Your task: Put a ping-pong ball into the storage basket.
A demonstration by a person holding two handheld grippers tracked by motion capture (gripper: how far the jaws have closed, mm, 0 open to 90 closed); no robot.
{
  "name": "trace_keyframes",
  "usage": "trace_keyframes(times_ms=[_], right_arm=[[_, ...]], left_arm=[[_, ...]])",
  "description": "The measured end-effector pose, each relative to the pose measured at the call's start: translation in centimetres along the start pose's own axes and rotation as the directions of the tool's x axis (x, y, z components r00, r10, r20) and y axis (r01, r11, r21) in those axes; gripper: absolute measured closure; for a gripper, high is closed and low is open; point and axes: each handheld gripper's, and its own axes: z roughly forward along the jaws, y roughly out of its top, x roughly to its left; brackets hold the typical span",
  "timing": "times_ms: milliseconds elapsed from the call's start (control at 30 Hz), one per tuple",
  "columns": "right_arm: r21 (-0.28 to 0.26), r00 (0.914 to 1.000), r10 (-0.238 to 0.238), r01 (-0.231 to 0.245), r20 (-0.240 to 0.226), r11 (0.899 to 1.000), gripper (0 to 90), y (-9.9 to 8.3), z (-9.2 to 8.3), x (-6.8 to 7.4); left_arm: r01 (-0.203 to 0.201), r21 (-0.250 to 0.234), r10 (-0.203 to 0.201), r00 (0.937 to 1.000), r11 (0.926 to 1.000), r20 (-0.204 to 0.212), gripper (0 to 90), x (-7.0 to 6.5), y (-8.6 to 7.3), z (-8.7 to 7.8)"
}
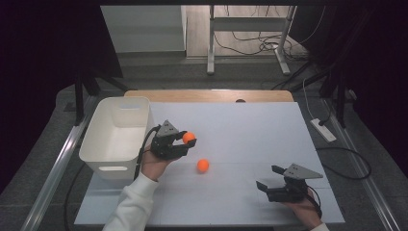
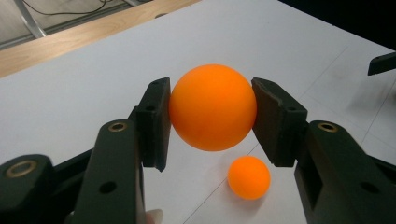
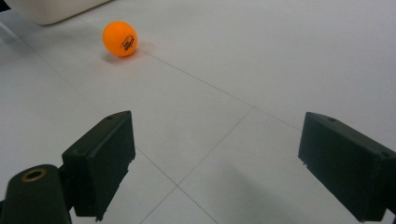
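Observation:
My left gripper (image 1: 188, 143) is shut on an orange ball (image 1: 188, 137), held above the white board just right of the bin. In the left gripper view both pads press the sides of this ball (image 2: 213, 113). A second orange ball (image 1: 203, 165) lies on the board below and to the right of it; the same ball (image 2: 249, 177) appears under the held one, and as a printed ball (image 3: 120, 38) far off in the right gripper view. My right gripper (image 1: 268, 178) rests low at the board's front right, jaws wide open with nothing between them (image 3: 215, 163).
A white plastic bin (image 1: 114, 136) stands at the board's left edge, close beside my left hand. The white board (image 1: 250, 130) lies on a wooden table (image 1: 207, 95). Cables and a power strip (image 1: 323, 129) lie on the floor to the right.

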Motion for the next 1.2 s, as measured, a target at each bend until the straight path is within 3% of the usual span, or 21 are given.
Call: trace_keyframes(times_ms=[733,900,1200], right_arm=[[0.001,1.0000,-0.002,0.002,0.003,1.000,10.8,0.0,0.0,0.0],[-0.001,1.0000,-0.001,0.001,0.002,1.000,10.8,0.0,0.0,0.0],[-0.002,1.0000,0.000,0.000,0.004,1.000,10.8,0.0,0.0,0.0]], left_arm=[[-0.019,-0.063,0.020,0.9998,0.9978,0.009,50.4,-0.5,0.9,-2.0],[-0.018,-0.089,0.020,0.9995,0.9958,0.024,50.4,-0.5,1.0,-2.5],[-0.020,-0.124,0.022,0.9997,0.9921,0.014,50.4,-0.4,1.4,-3.8]])
